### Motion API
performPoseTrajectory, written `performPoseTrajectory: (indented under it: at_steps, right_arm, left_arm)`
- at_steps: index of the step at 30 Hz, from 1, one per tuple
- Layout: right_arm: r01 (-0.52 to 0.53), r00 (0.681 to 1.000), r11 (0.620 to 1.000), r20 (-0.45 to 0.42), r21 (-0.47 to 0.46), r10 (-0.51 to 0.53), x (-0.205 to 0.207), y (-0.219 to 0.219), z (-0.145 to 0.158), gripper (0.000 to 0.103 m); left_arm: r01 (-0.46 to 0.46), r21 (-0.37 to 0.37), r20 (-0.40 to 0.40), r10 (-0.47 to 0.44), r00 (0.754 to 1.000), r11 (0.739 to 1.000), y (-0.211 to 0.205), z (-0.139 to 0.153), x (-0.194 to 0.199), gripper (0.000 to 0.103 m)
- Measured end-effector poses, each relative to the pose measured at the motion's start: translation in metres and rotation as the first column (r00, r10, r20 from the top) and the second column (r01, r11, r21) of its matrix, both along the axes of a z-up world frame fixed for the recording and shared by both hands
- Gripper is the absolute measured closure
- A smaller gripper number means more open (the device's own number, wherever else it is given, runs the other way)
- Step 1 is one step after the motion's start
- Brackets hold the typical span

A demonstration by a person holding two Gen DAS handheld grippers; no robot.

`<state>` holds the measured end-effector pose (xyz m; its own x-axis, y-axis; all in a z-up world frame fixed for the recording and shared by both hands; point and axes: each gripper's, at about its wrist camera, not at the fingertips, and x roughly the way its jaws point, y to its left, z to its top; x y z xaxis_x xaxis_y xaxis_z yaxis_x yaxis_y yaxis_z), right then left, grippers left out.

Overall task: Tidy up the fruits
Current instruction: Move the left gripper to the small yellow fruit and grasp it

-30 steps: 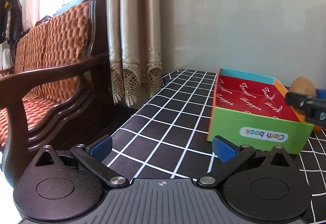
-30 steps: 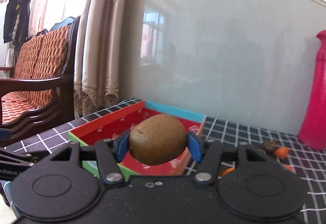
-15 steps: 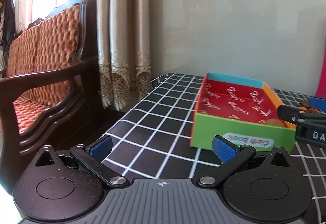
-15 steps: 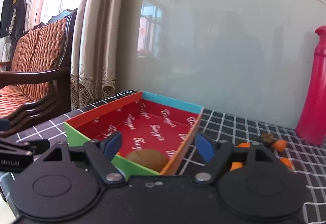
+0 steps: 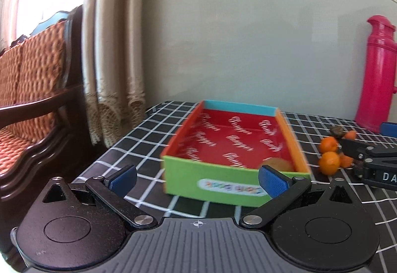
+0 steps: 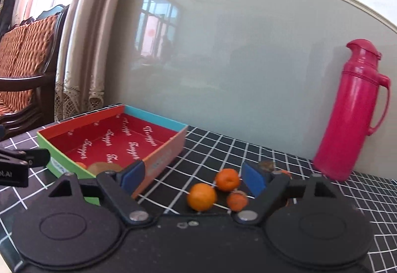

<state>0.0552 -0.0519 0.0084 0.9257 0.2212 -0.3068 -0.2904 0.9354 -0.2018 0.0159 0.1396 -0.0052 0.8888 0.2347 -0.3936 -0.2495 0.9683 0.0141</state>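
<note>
A: What carries it all?
B: A checked tabletop point(image 6: 223, 149) by a grey wall, curtain point(image 5: 111, 49) and sofa point(image 5: 32, 74) at its left edge.
A: The fruit?
B: Kiwi point(image 6: 104, 167) half hidden in the box's point(image 6: 163, 156) near corner; oranges point(image 6: 202, 196) outside. Both tongs, left point(image 5: 197, 178) and right point(image 6: 191, 176), gape, empty.

White script that looks like "Tumyer" repeats across the red floor of the box point(image 6: 119, 141). Its front label is too blurred to read. The right gripper point(image 5: 387, 175) shows "DA".
</note>
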Motion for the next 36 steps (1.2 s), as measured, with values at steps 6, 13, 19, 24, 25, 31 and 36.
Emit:
performPoseTrajectory:
  at_steps: [6, 13, 19, 24, 25, 31, 36]
  right_arm:
    - [0.047, 0.999, 0.999, 0.012, 0.014, -0.047, -0.001, -0.028, 0.006, 0.018]
    - [0.145, 0.989, 0.989, 0.010, 0.031, -0.145, -0.002, -0.072, 0.010, 0.018]
    - [0.217, 0.976, 0.975, -0.009, 0.050, -0.217, -0.001, -0.106, 0.005, 0.018]
    - [0.264, 0.964, 0.963, -0.013, 0.057, -0.264, -0.003, -0.129, 0.004, 0.018]
    - [0.276, 0.961, 0.959, -0.014, 0.060, -0.276, -0.003, -0.133, 0.004, 0.018]
    - [0.345, 0.939, 0.937, -0.034, 0.063, -0.343, -0.001, -0.162, 0.001, 0.018]
    - [0.379, 0.925, 0.921, -0.051, 0.088, -0.376, -0.001, -0.182, -0.002, 0.018]
  left_arm:
    - [0.069, 0.029, 0.011, -0.069, 0.998, 0.997, -0.035, 0.002, 0.006, 0.000]
    - [0.153, 0.034, 0.008, -0.153, 0.988, 0.988, -0.071, 0.003, 0.015, 0.000]
    - [0.237, 0.033, 0.001, -0.238, 0.971, 0.971, -0.107, 0.003, 0.022, 0.000]
    - [0.298, 0.051, -0.016, -0.297, 0.955, 0.953, -0.139, -0.002, 0.027, 0.000]
    - [0.312, 0.053, -0.019, -0.311, 0.950, 0.949, -0.145, -0.003, 0.028, 0.000]
    - [0.362, 0.059, -0.035, -0.360, 0.932, 0.930, -0.167, -0.007, 0.030, 0.000]
    - [0.382, 0.043, -0.043, -0.380, 0.924, 0.923, -0.181, -0.008, 0.034, 0.000]
